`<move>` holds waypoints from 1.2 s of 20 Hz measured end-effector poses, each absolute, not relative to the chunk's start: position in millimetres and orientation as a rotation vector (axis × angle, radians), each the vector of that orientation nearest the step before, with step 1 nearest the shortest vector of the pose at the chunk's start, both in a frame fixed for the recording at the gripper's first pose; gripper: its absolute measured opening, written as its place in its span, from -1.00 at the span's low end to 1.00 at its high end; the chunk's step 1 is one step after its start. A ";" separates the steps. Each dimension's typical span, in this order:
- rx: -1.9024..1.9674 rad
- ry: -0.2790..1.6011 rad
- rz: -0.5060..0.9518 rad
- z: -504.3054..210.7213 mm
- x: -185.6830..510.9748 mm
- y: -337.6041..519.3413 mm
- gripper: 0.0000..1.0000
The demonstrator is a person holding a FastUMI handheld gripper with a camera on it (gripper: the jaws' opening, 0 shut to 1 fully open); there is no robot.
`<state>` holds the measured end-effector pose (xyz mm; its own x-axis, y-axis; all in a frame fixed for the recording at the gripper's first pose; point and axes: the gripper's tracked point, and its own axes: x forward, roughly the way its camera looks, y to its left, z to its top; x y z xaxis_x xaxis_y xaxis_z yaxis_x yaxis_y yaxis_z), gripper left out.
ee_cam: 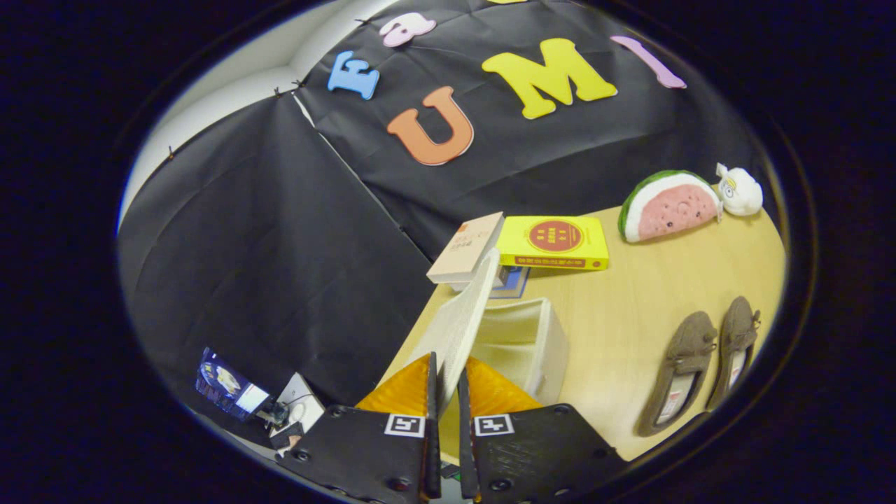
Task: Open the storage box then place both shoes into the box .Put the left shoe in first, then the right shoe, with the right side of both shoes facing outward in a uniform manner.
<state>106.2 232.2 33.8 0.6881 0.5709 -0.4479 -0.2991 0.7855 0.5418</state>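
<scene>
Now the gripper (448, 392) has its fingers clenched on the edge of the lid (458, 318) of the white storage box (539, 343), with the lid swung up and the box open on the wooden table (630, 315). Both brown shoes (707, 360) lie side by side on the table well apart from the box, so opening looks nearly done and both placements remain.

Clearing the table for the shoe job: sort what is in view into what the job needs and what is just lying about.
Needed:
- storage box, white
- its lid, raised, pinched between the gripper fingers
- two brown shoes, side by side on the table beyond the box

Lying about:
- yellow book
- tan book beside it
- watermelon plush
- small white plush
</scene>
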 end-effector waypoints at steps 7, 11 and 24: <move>0.429 0.614 0.573 86.1 110.0 307.6 -0.77; 0.437 0.624 0.612 94.9 119.7 351.9 -0.71; 0.409 0.575 0.705 123.8 121.2 431.2 0.68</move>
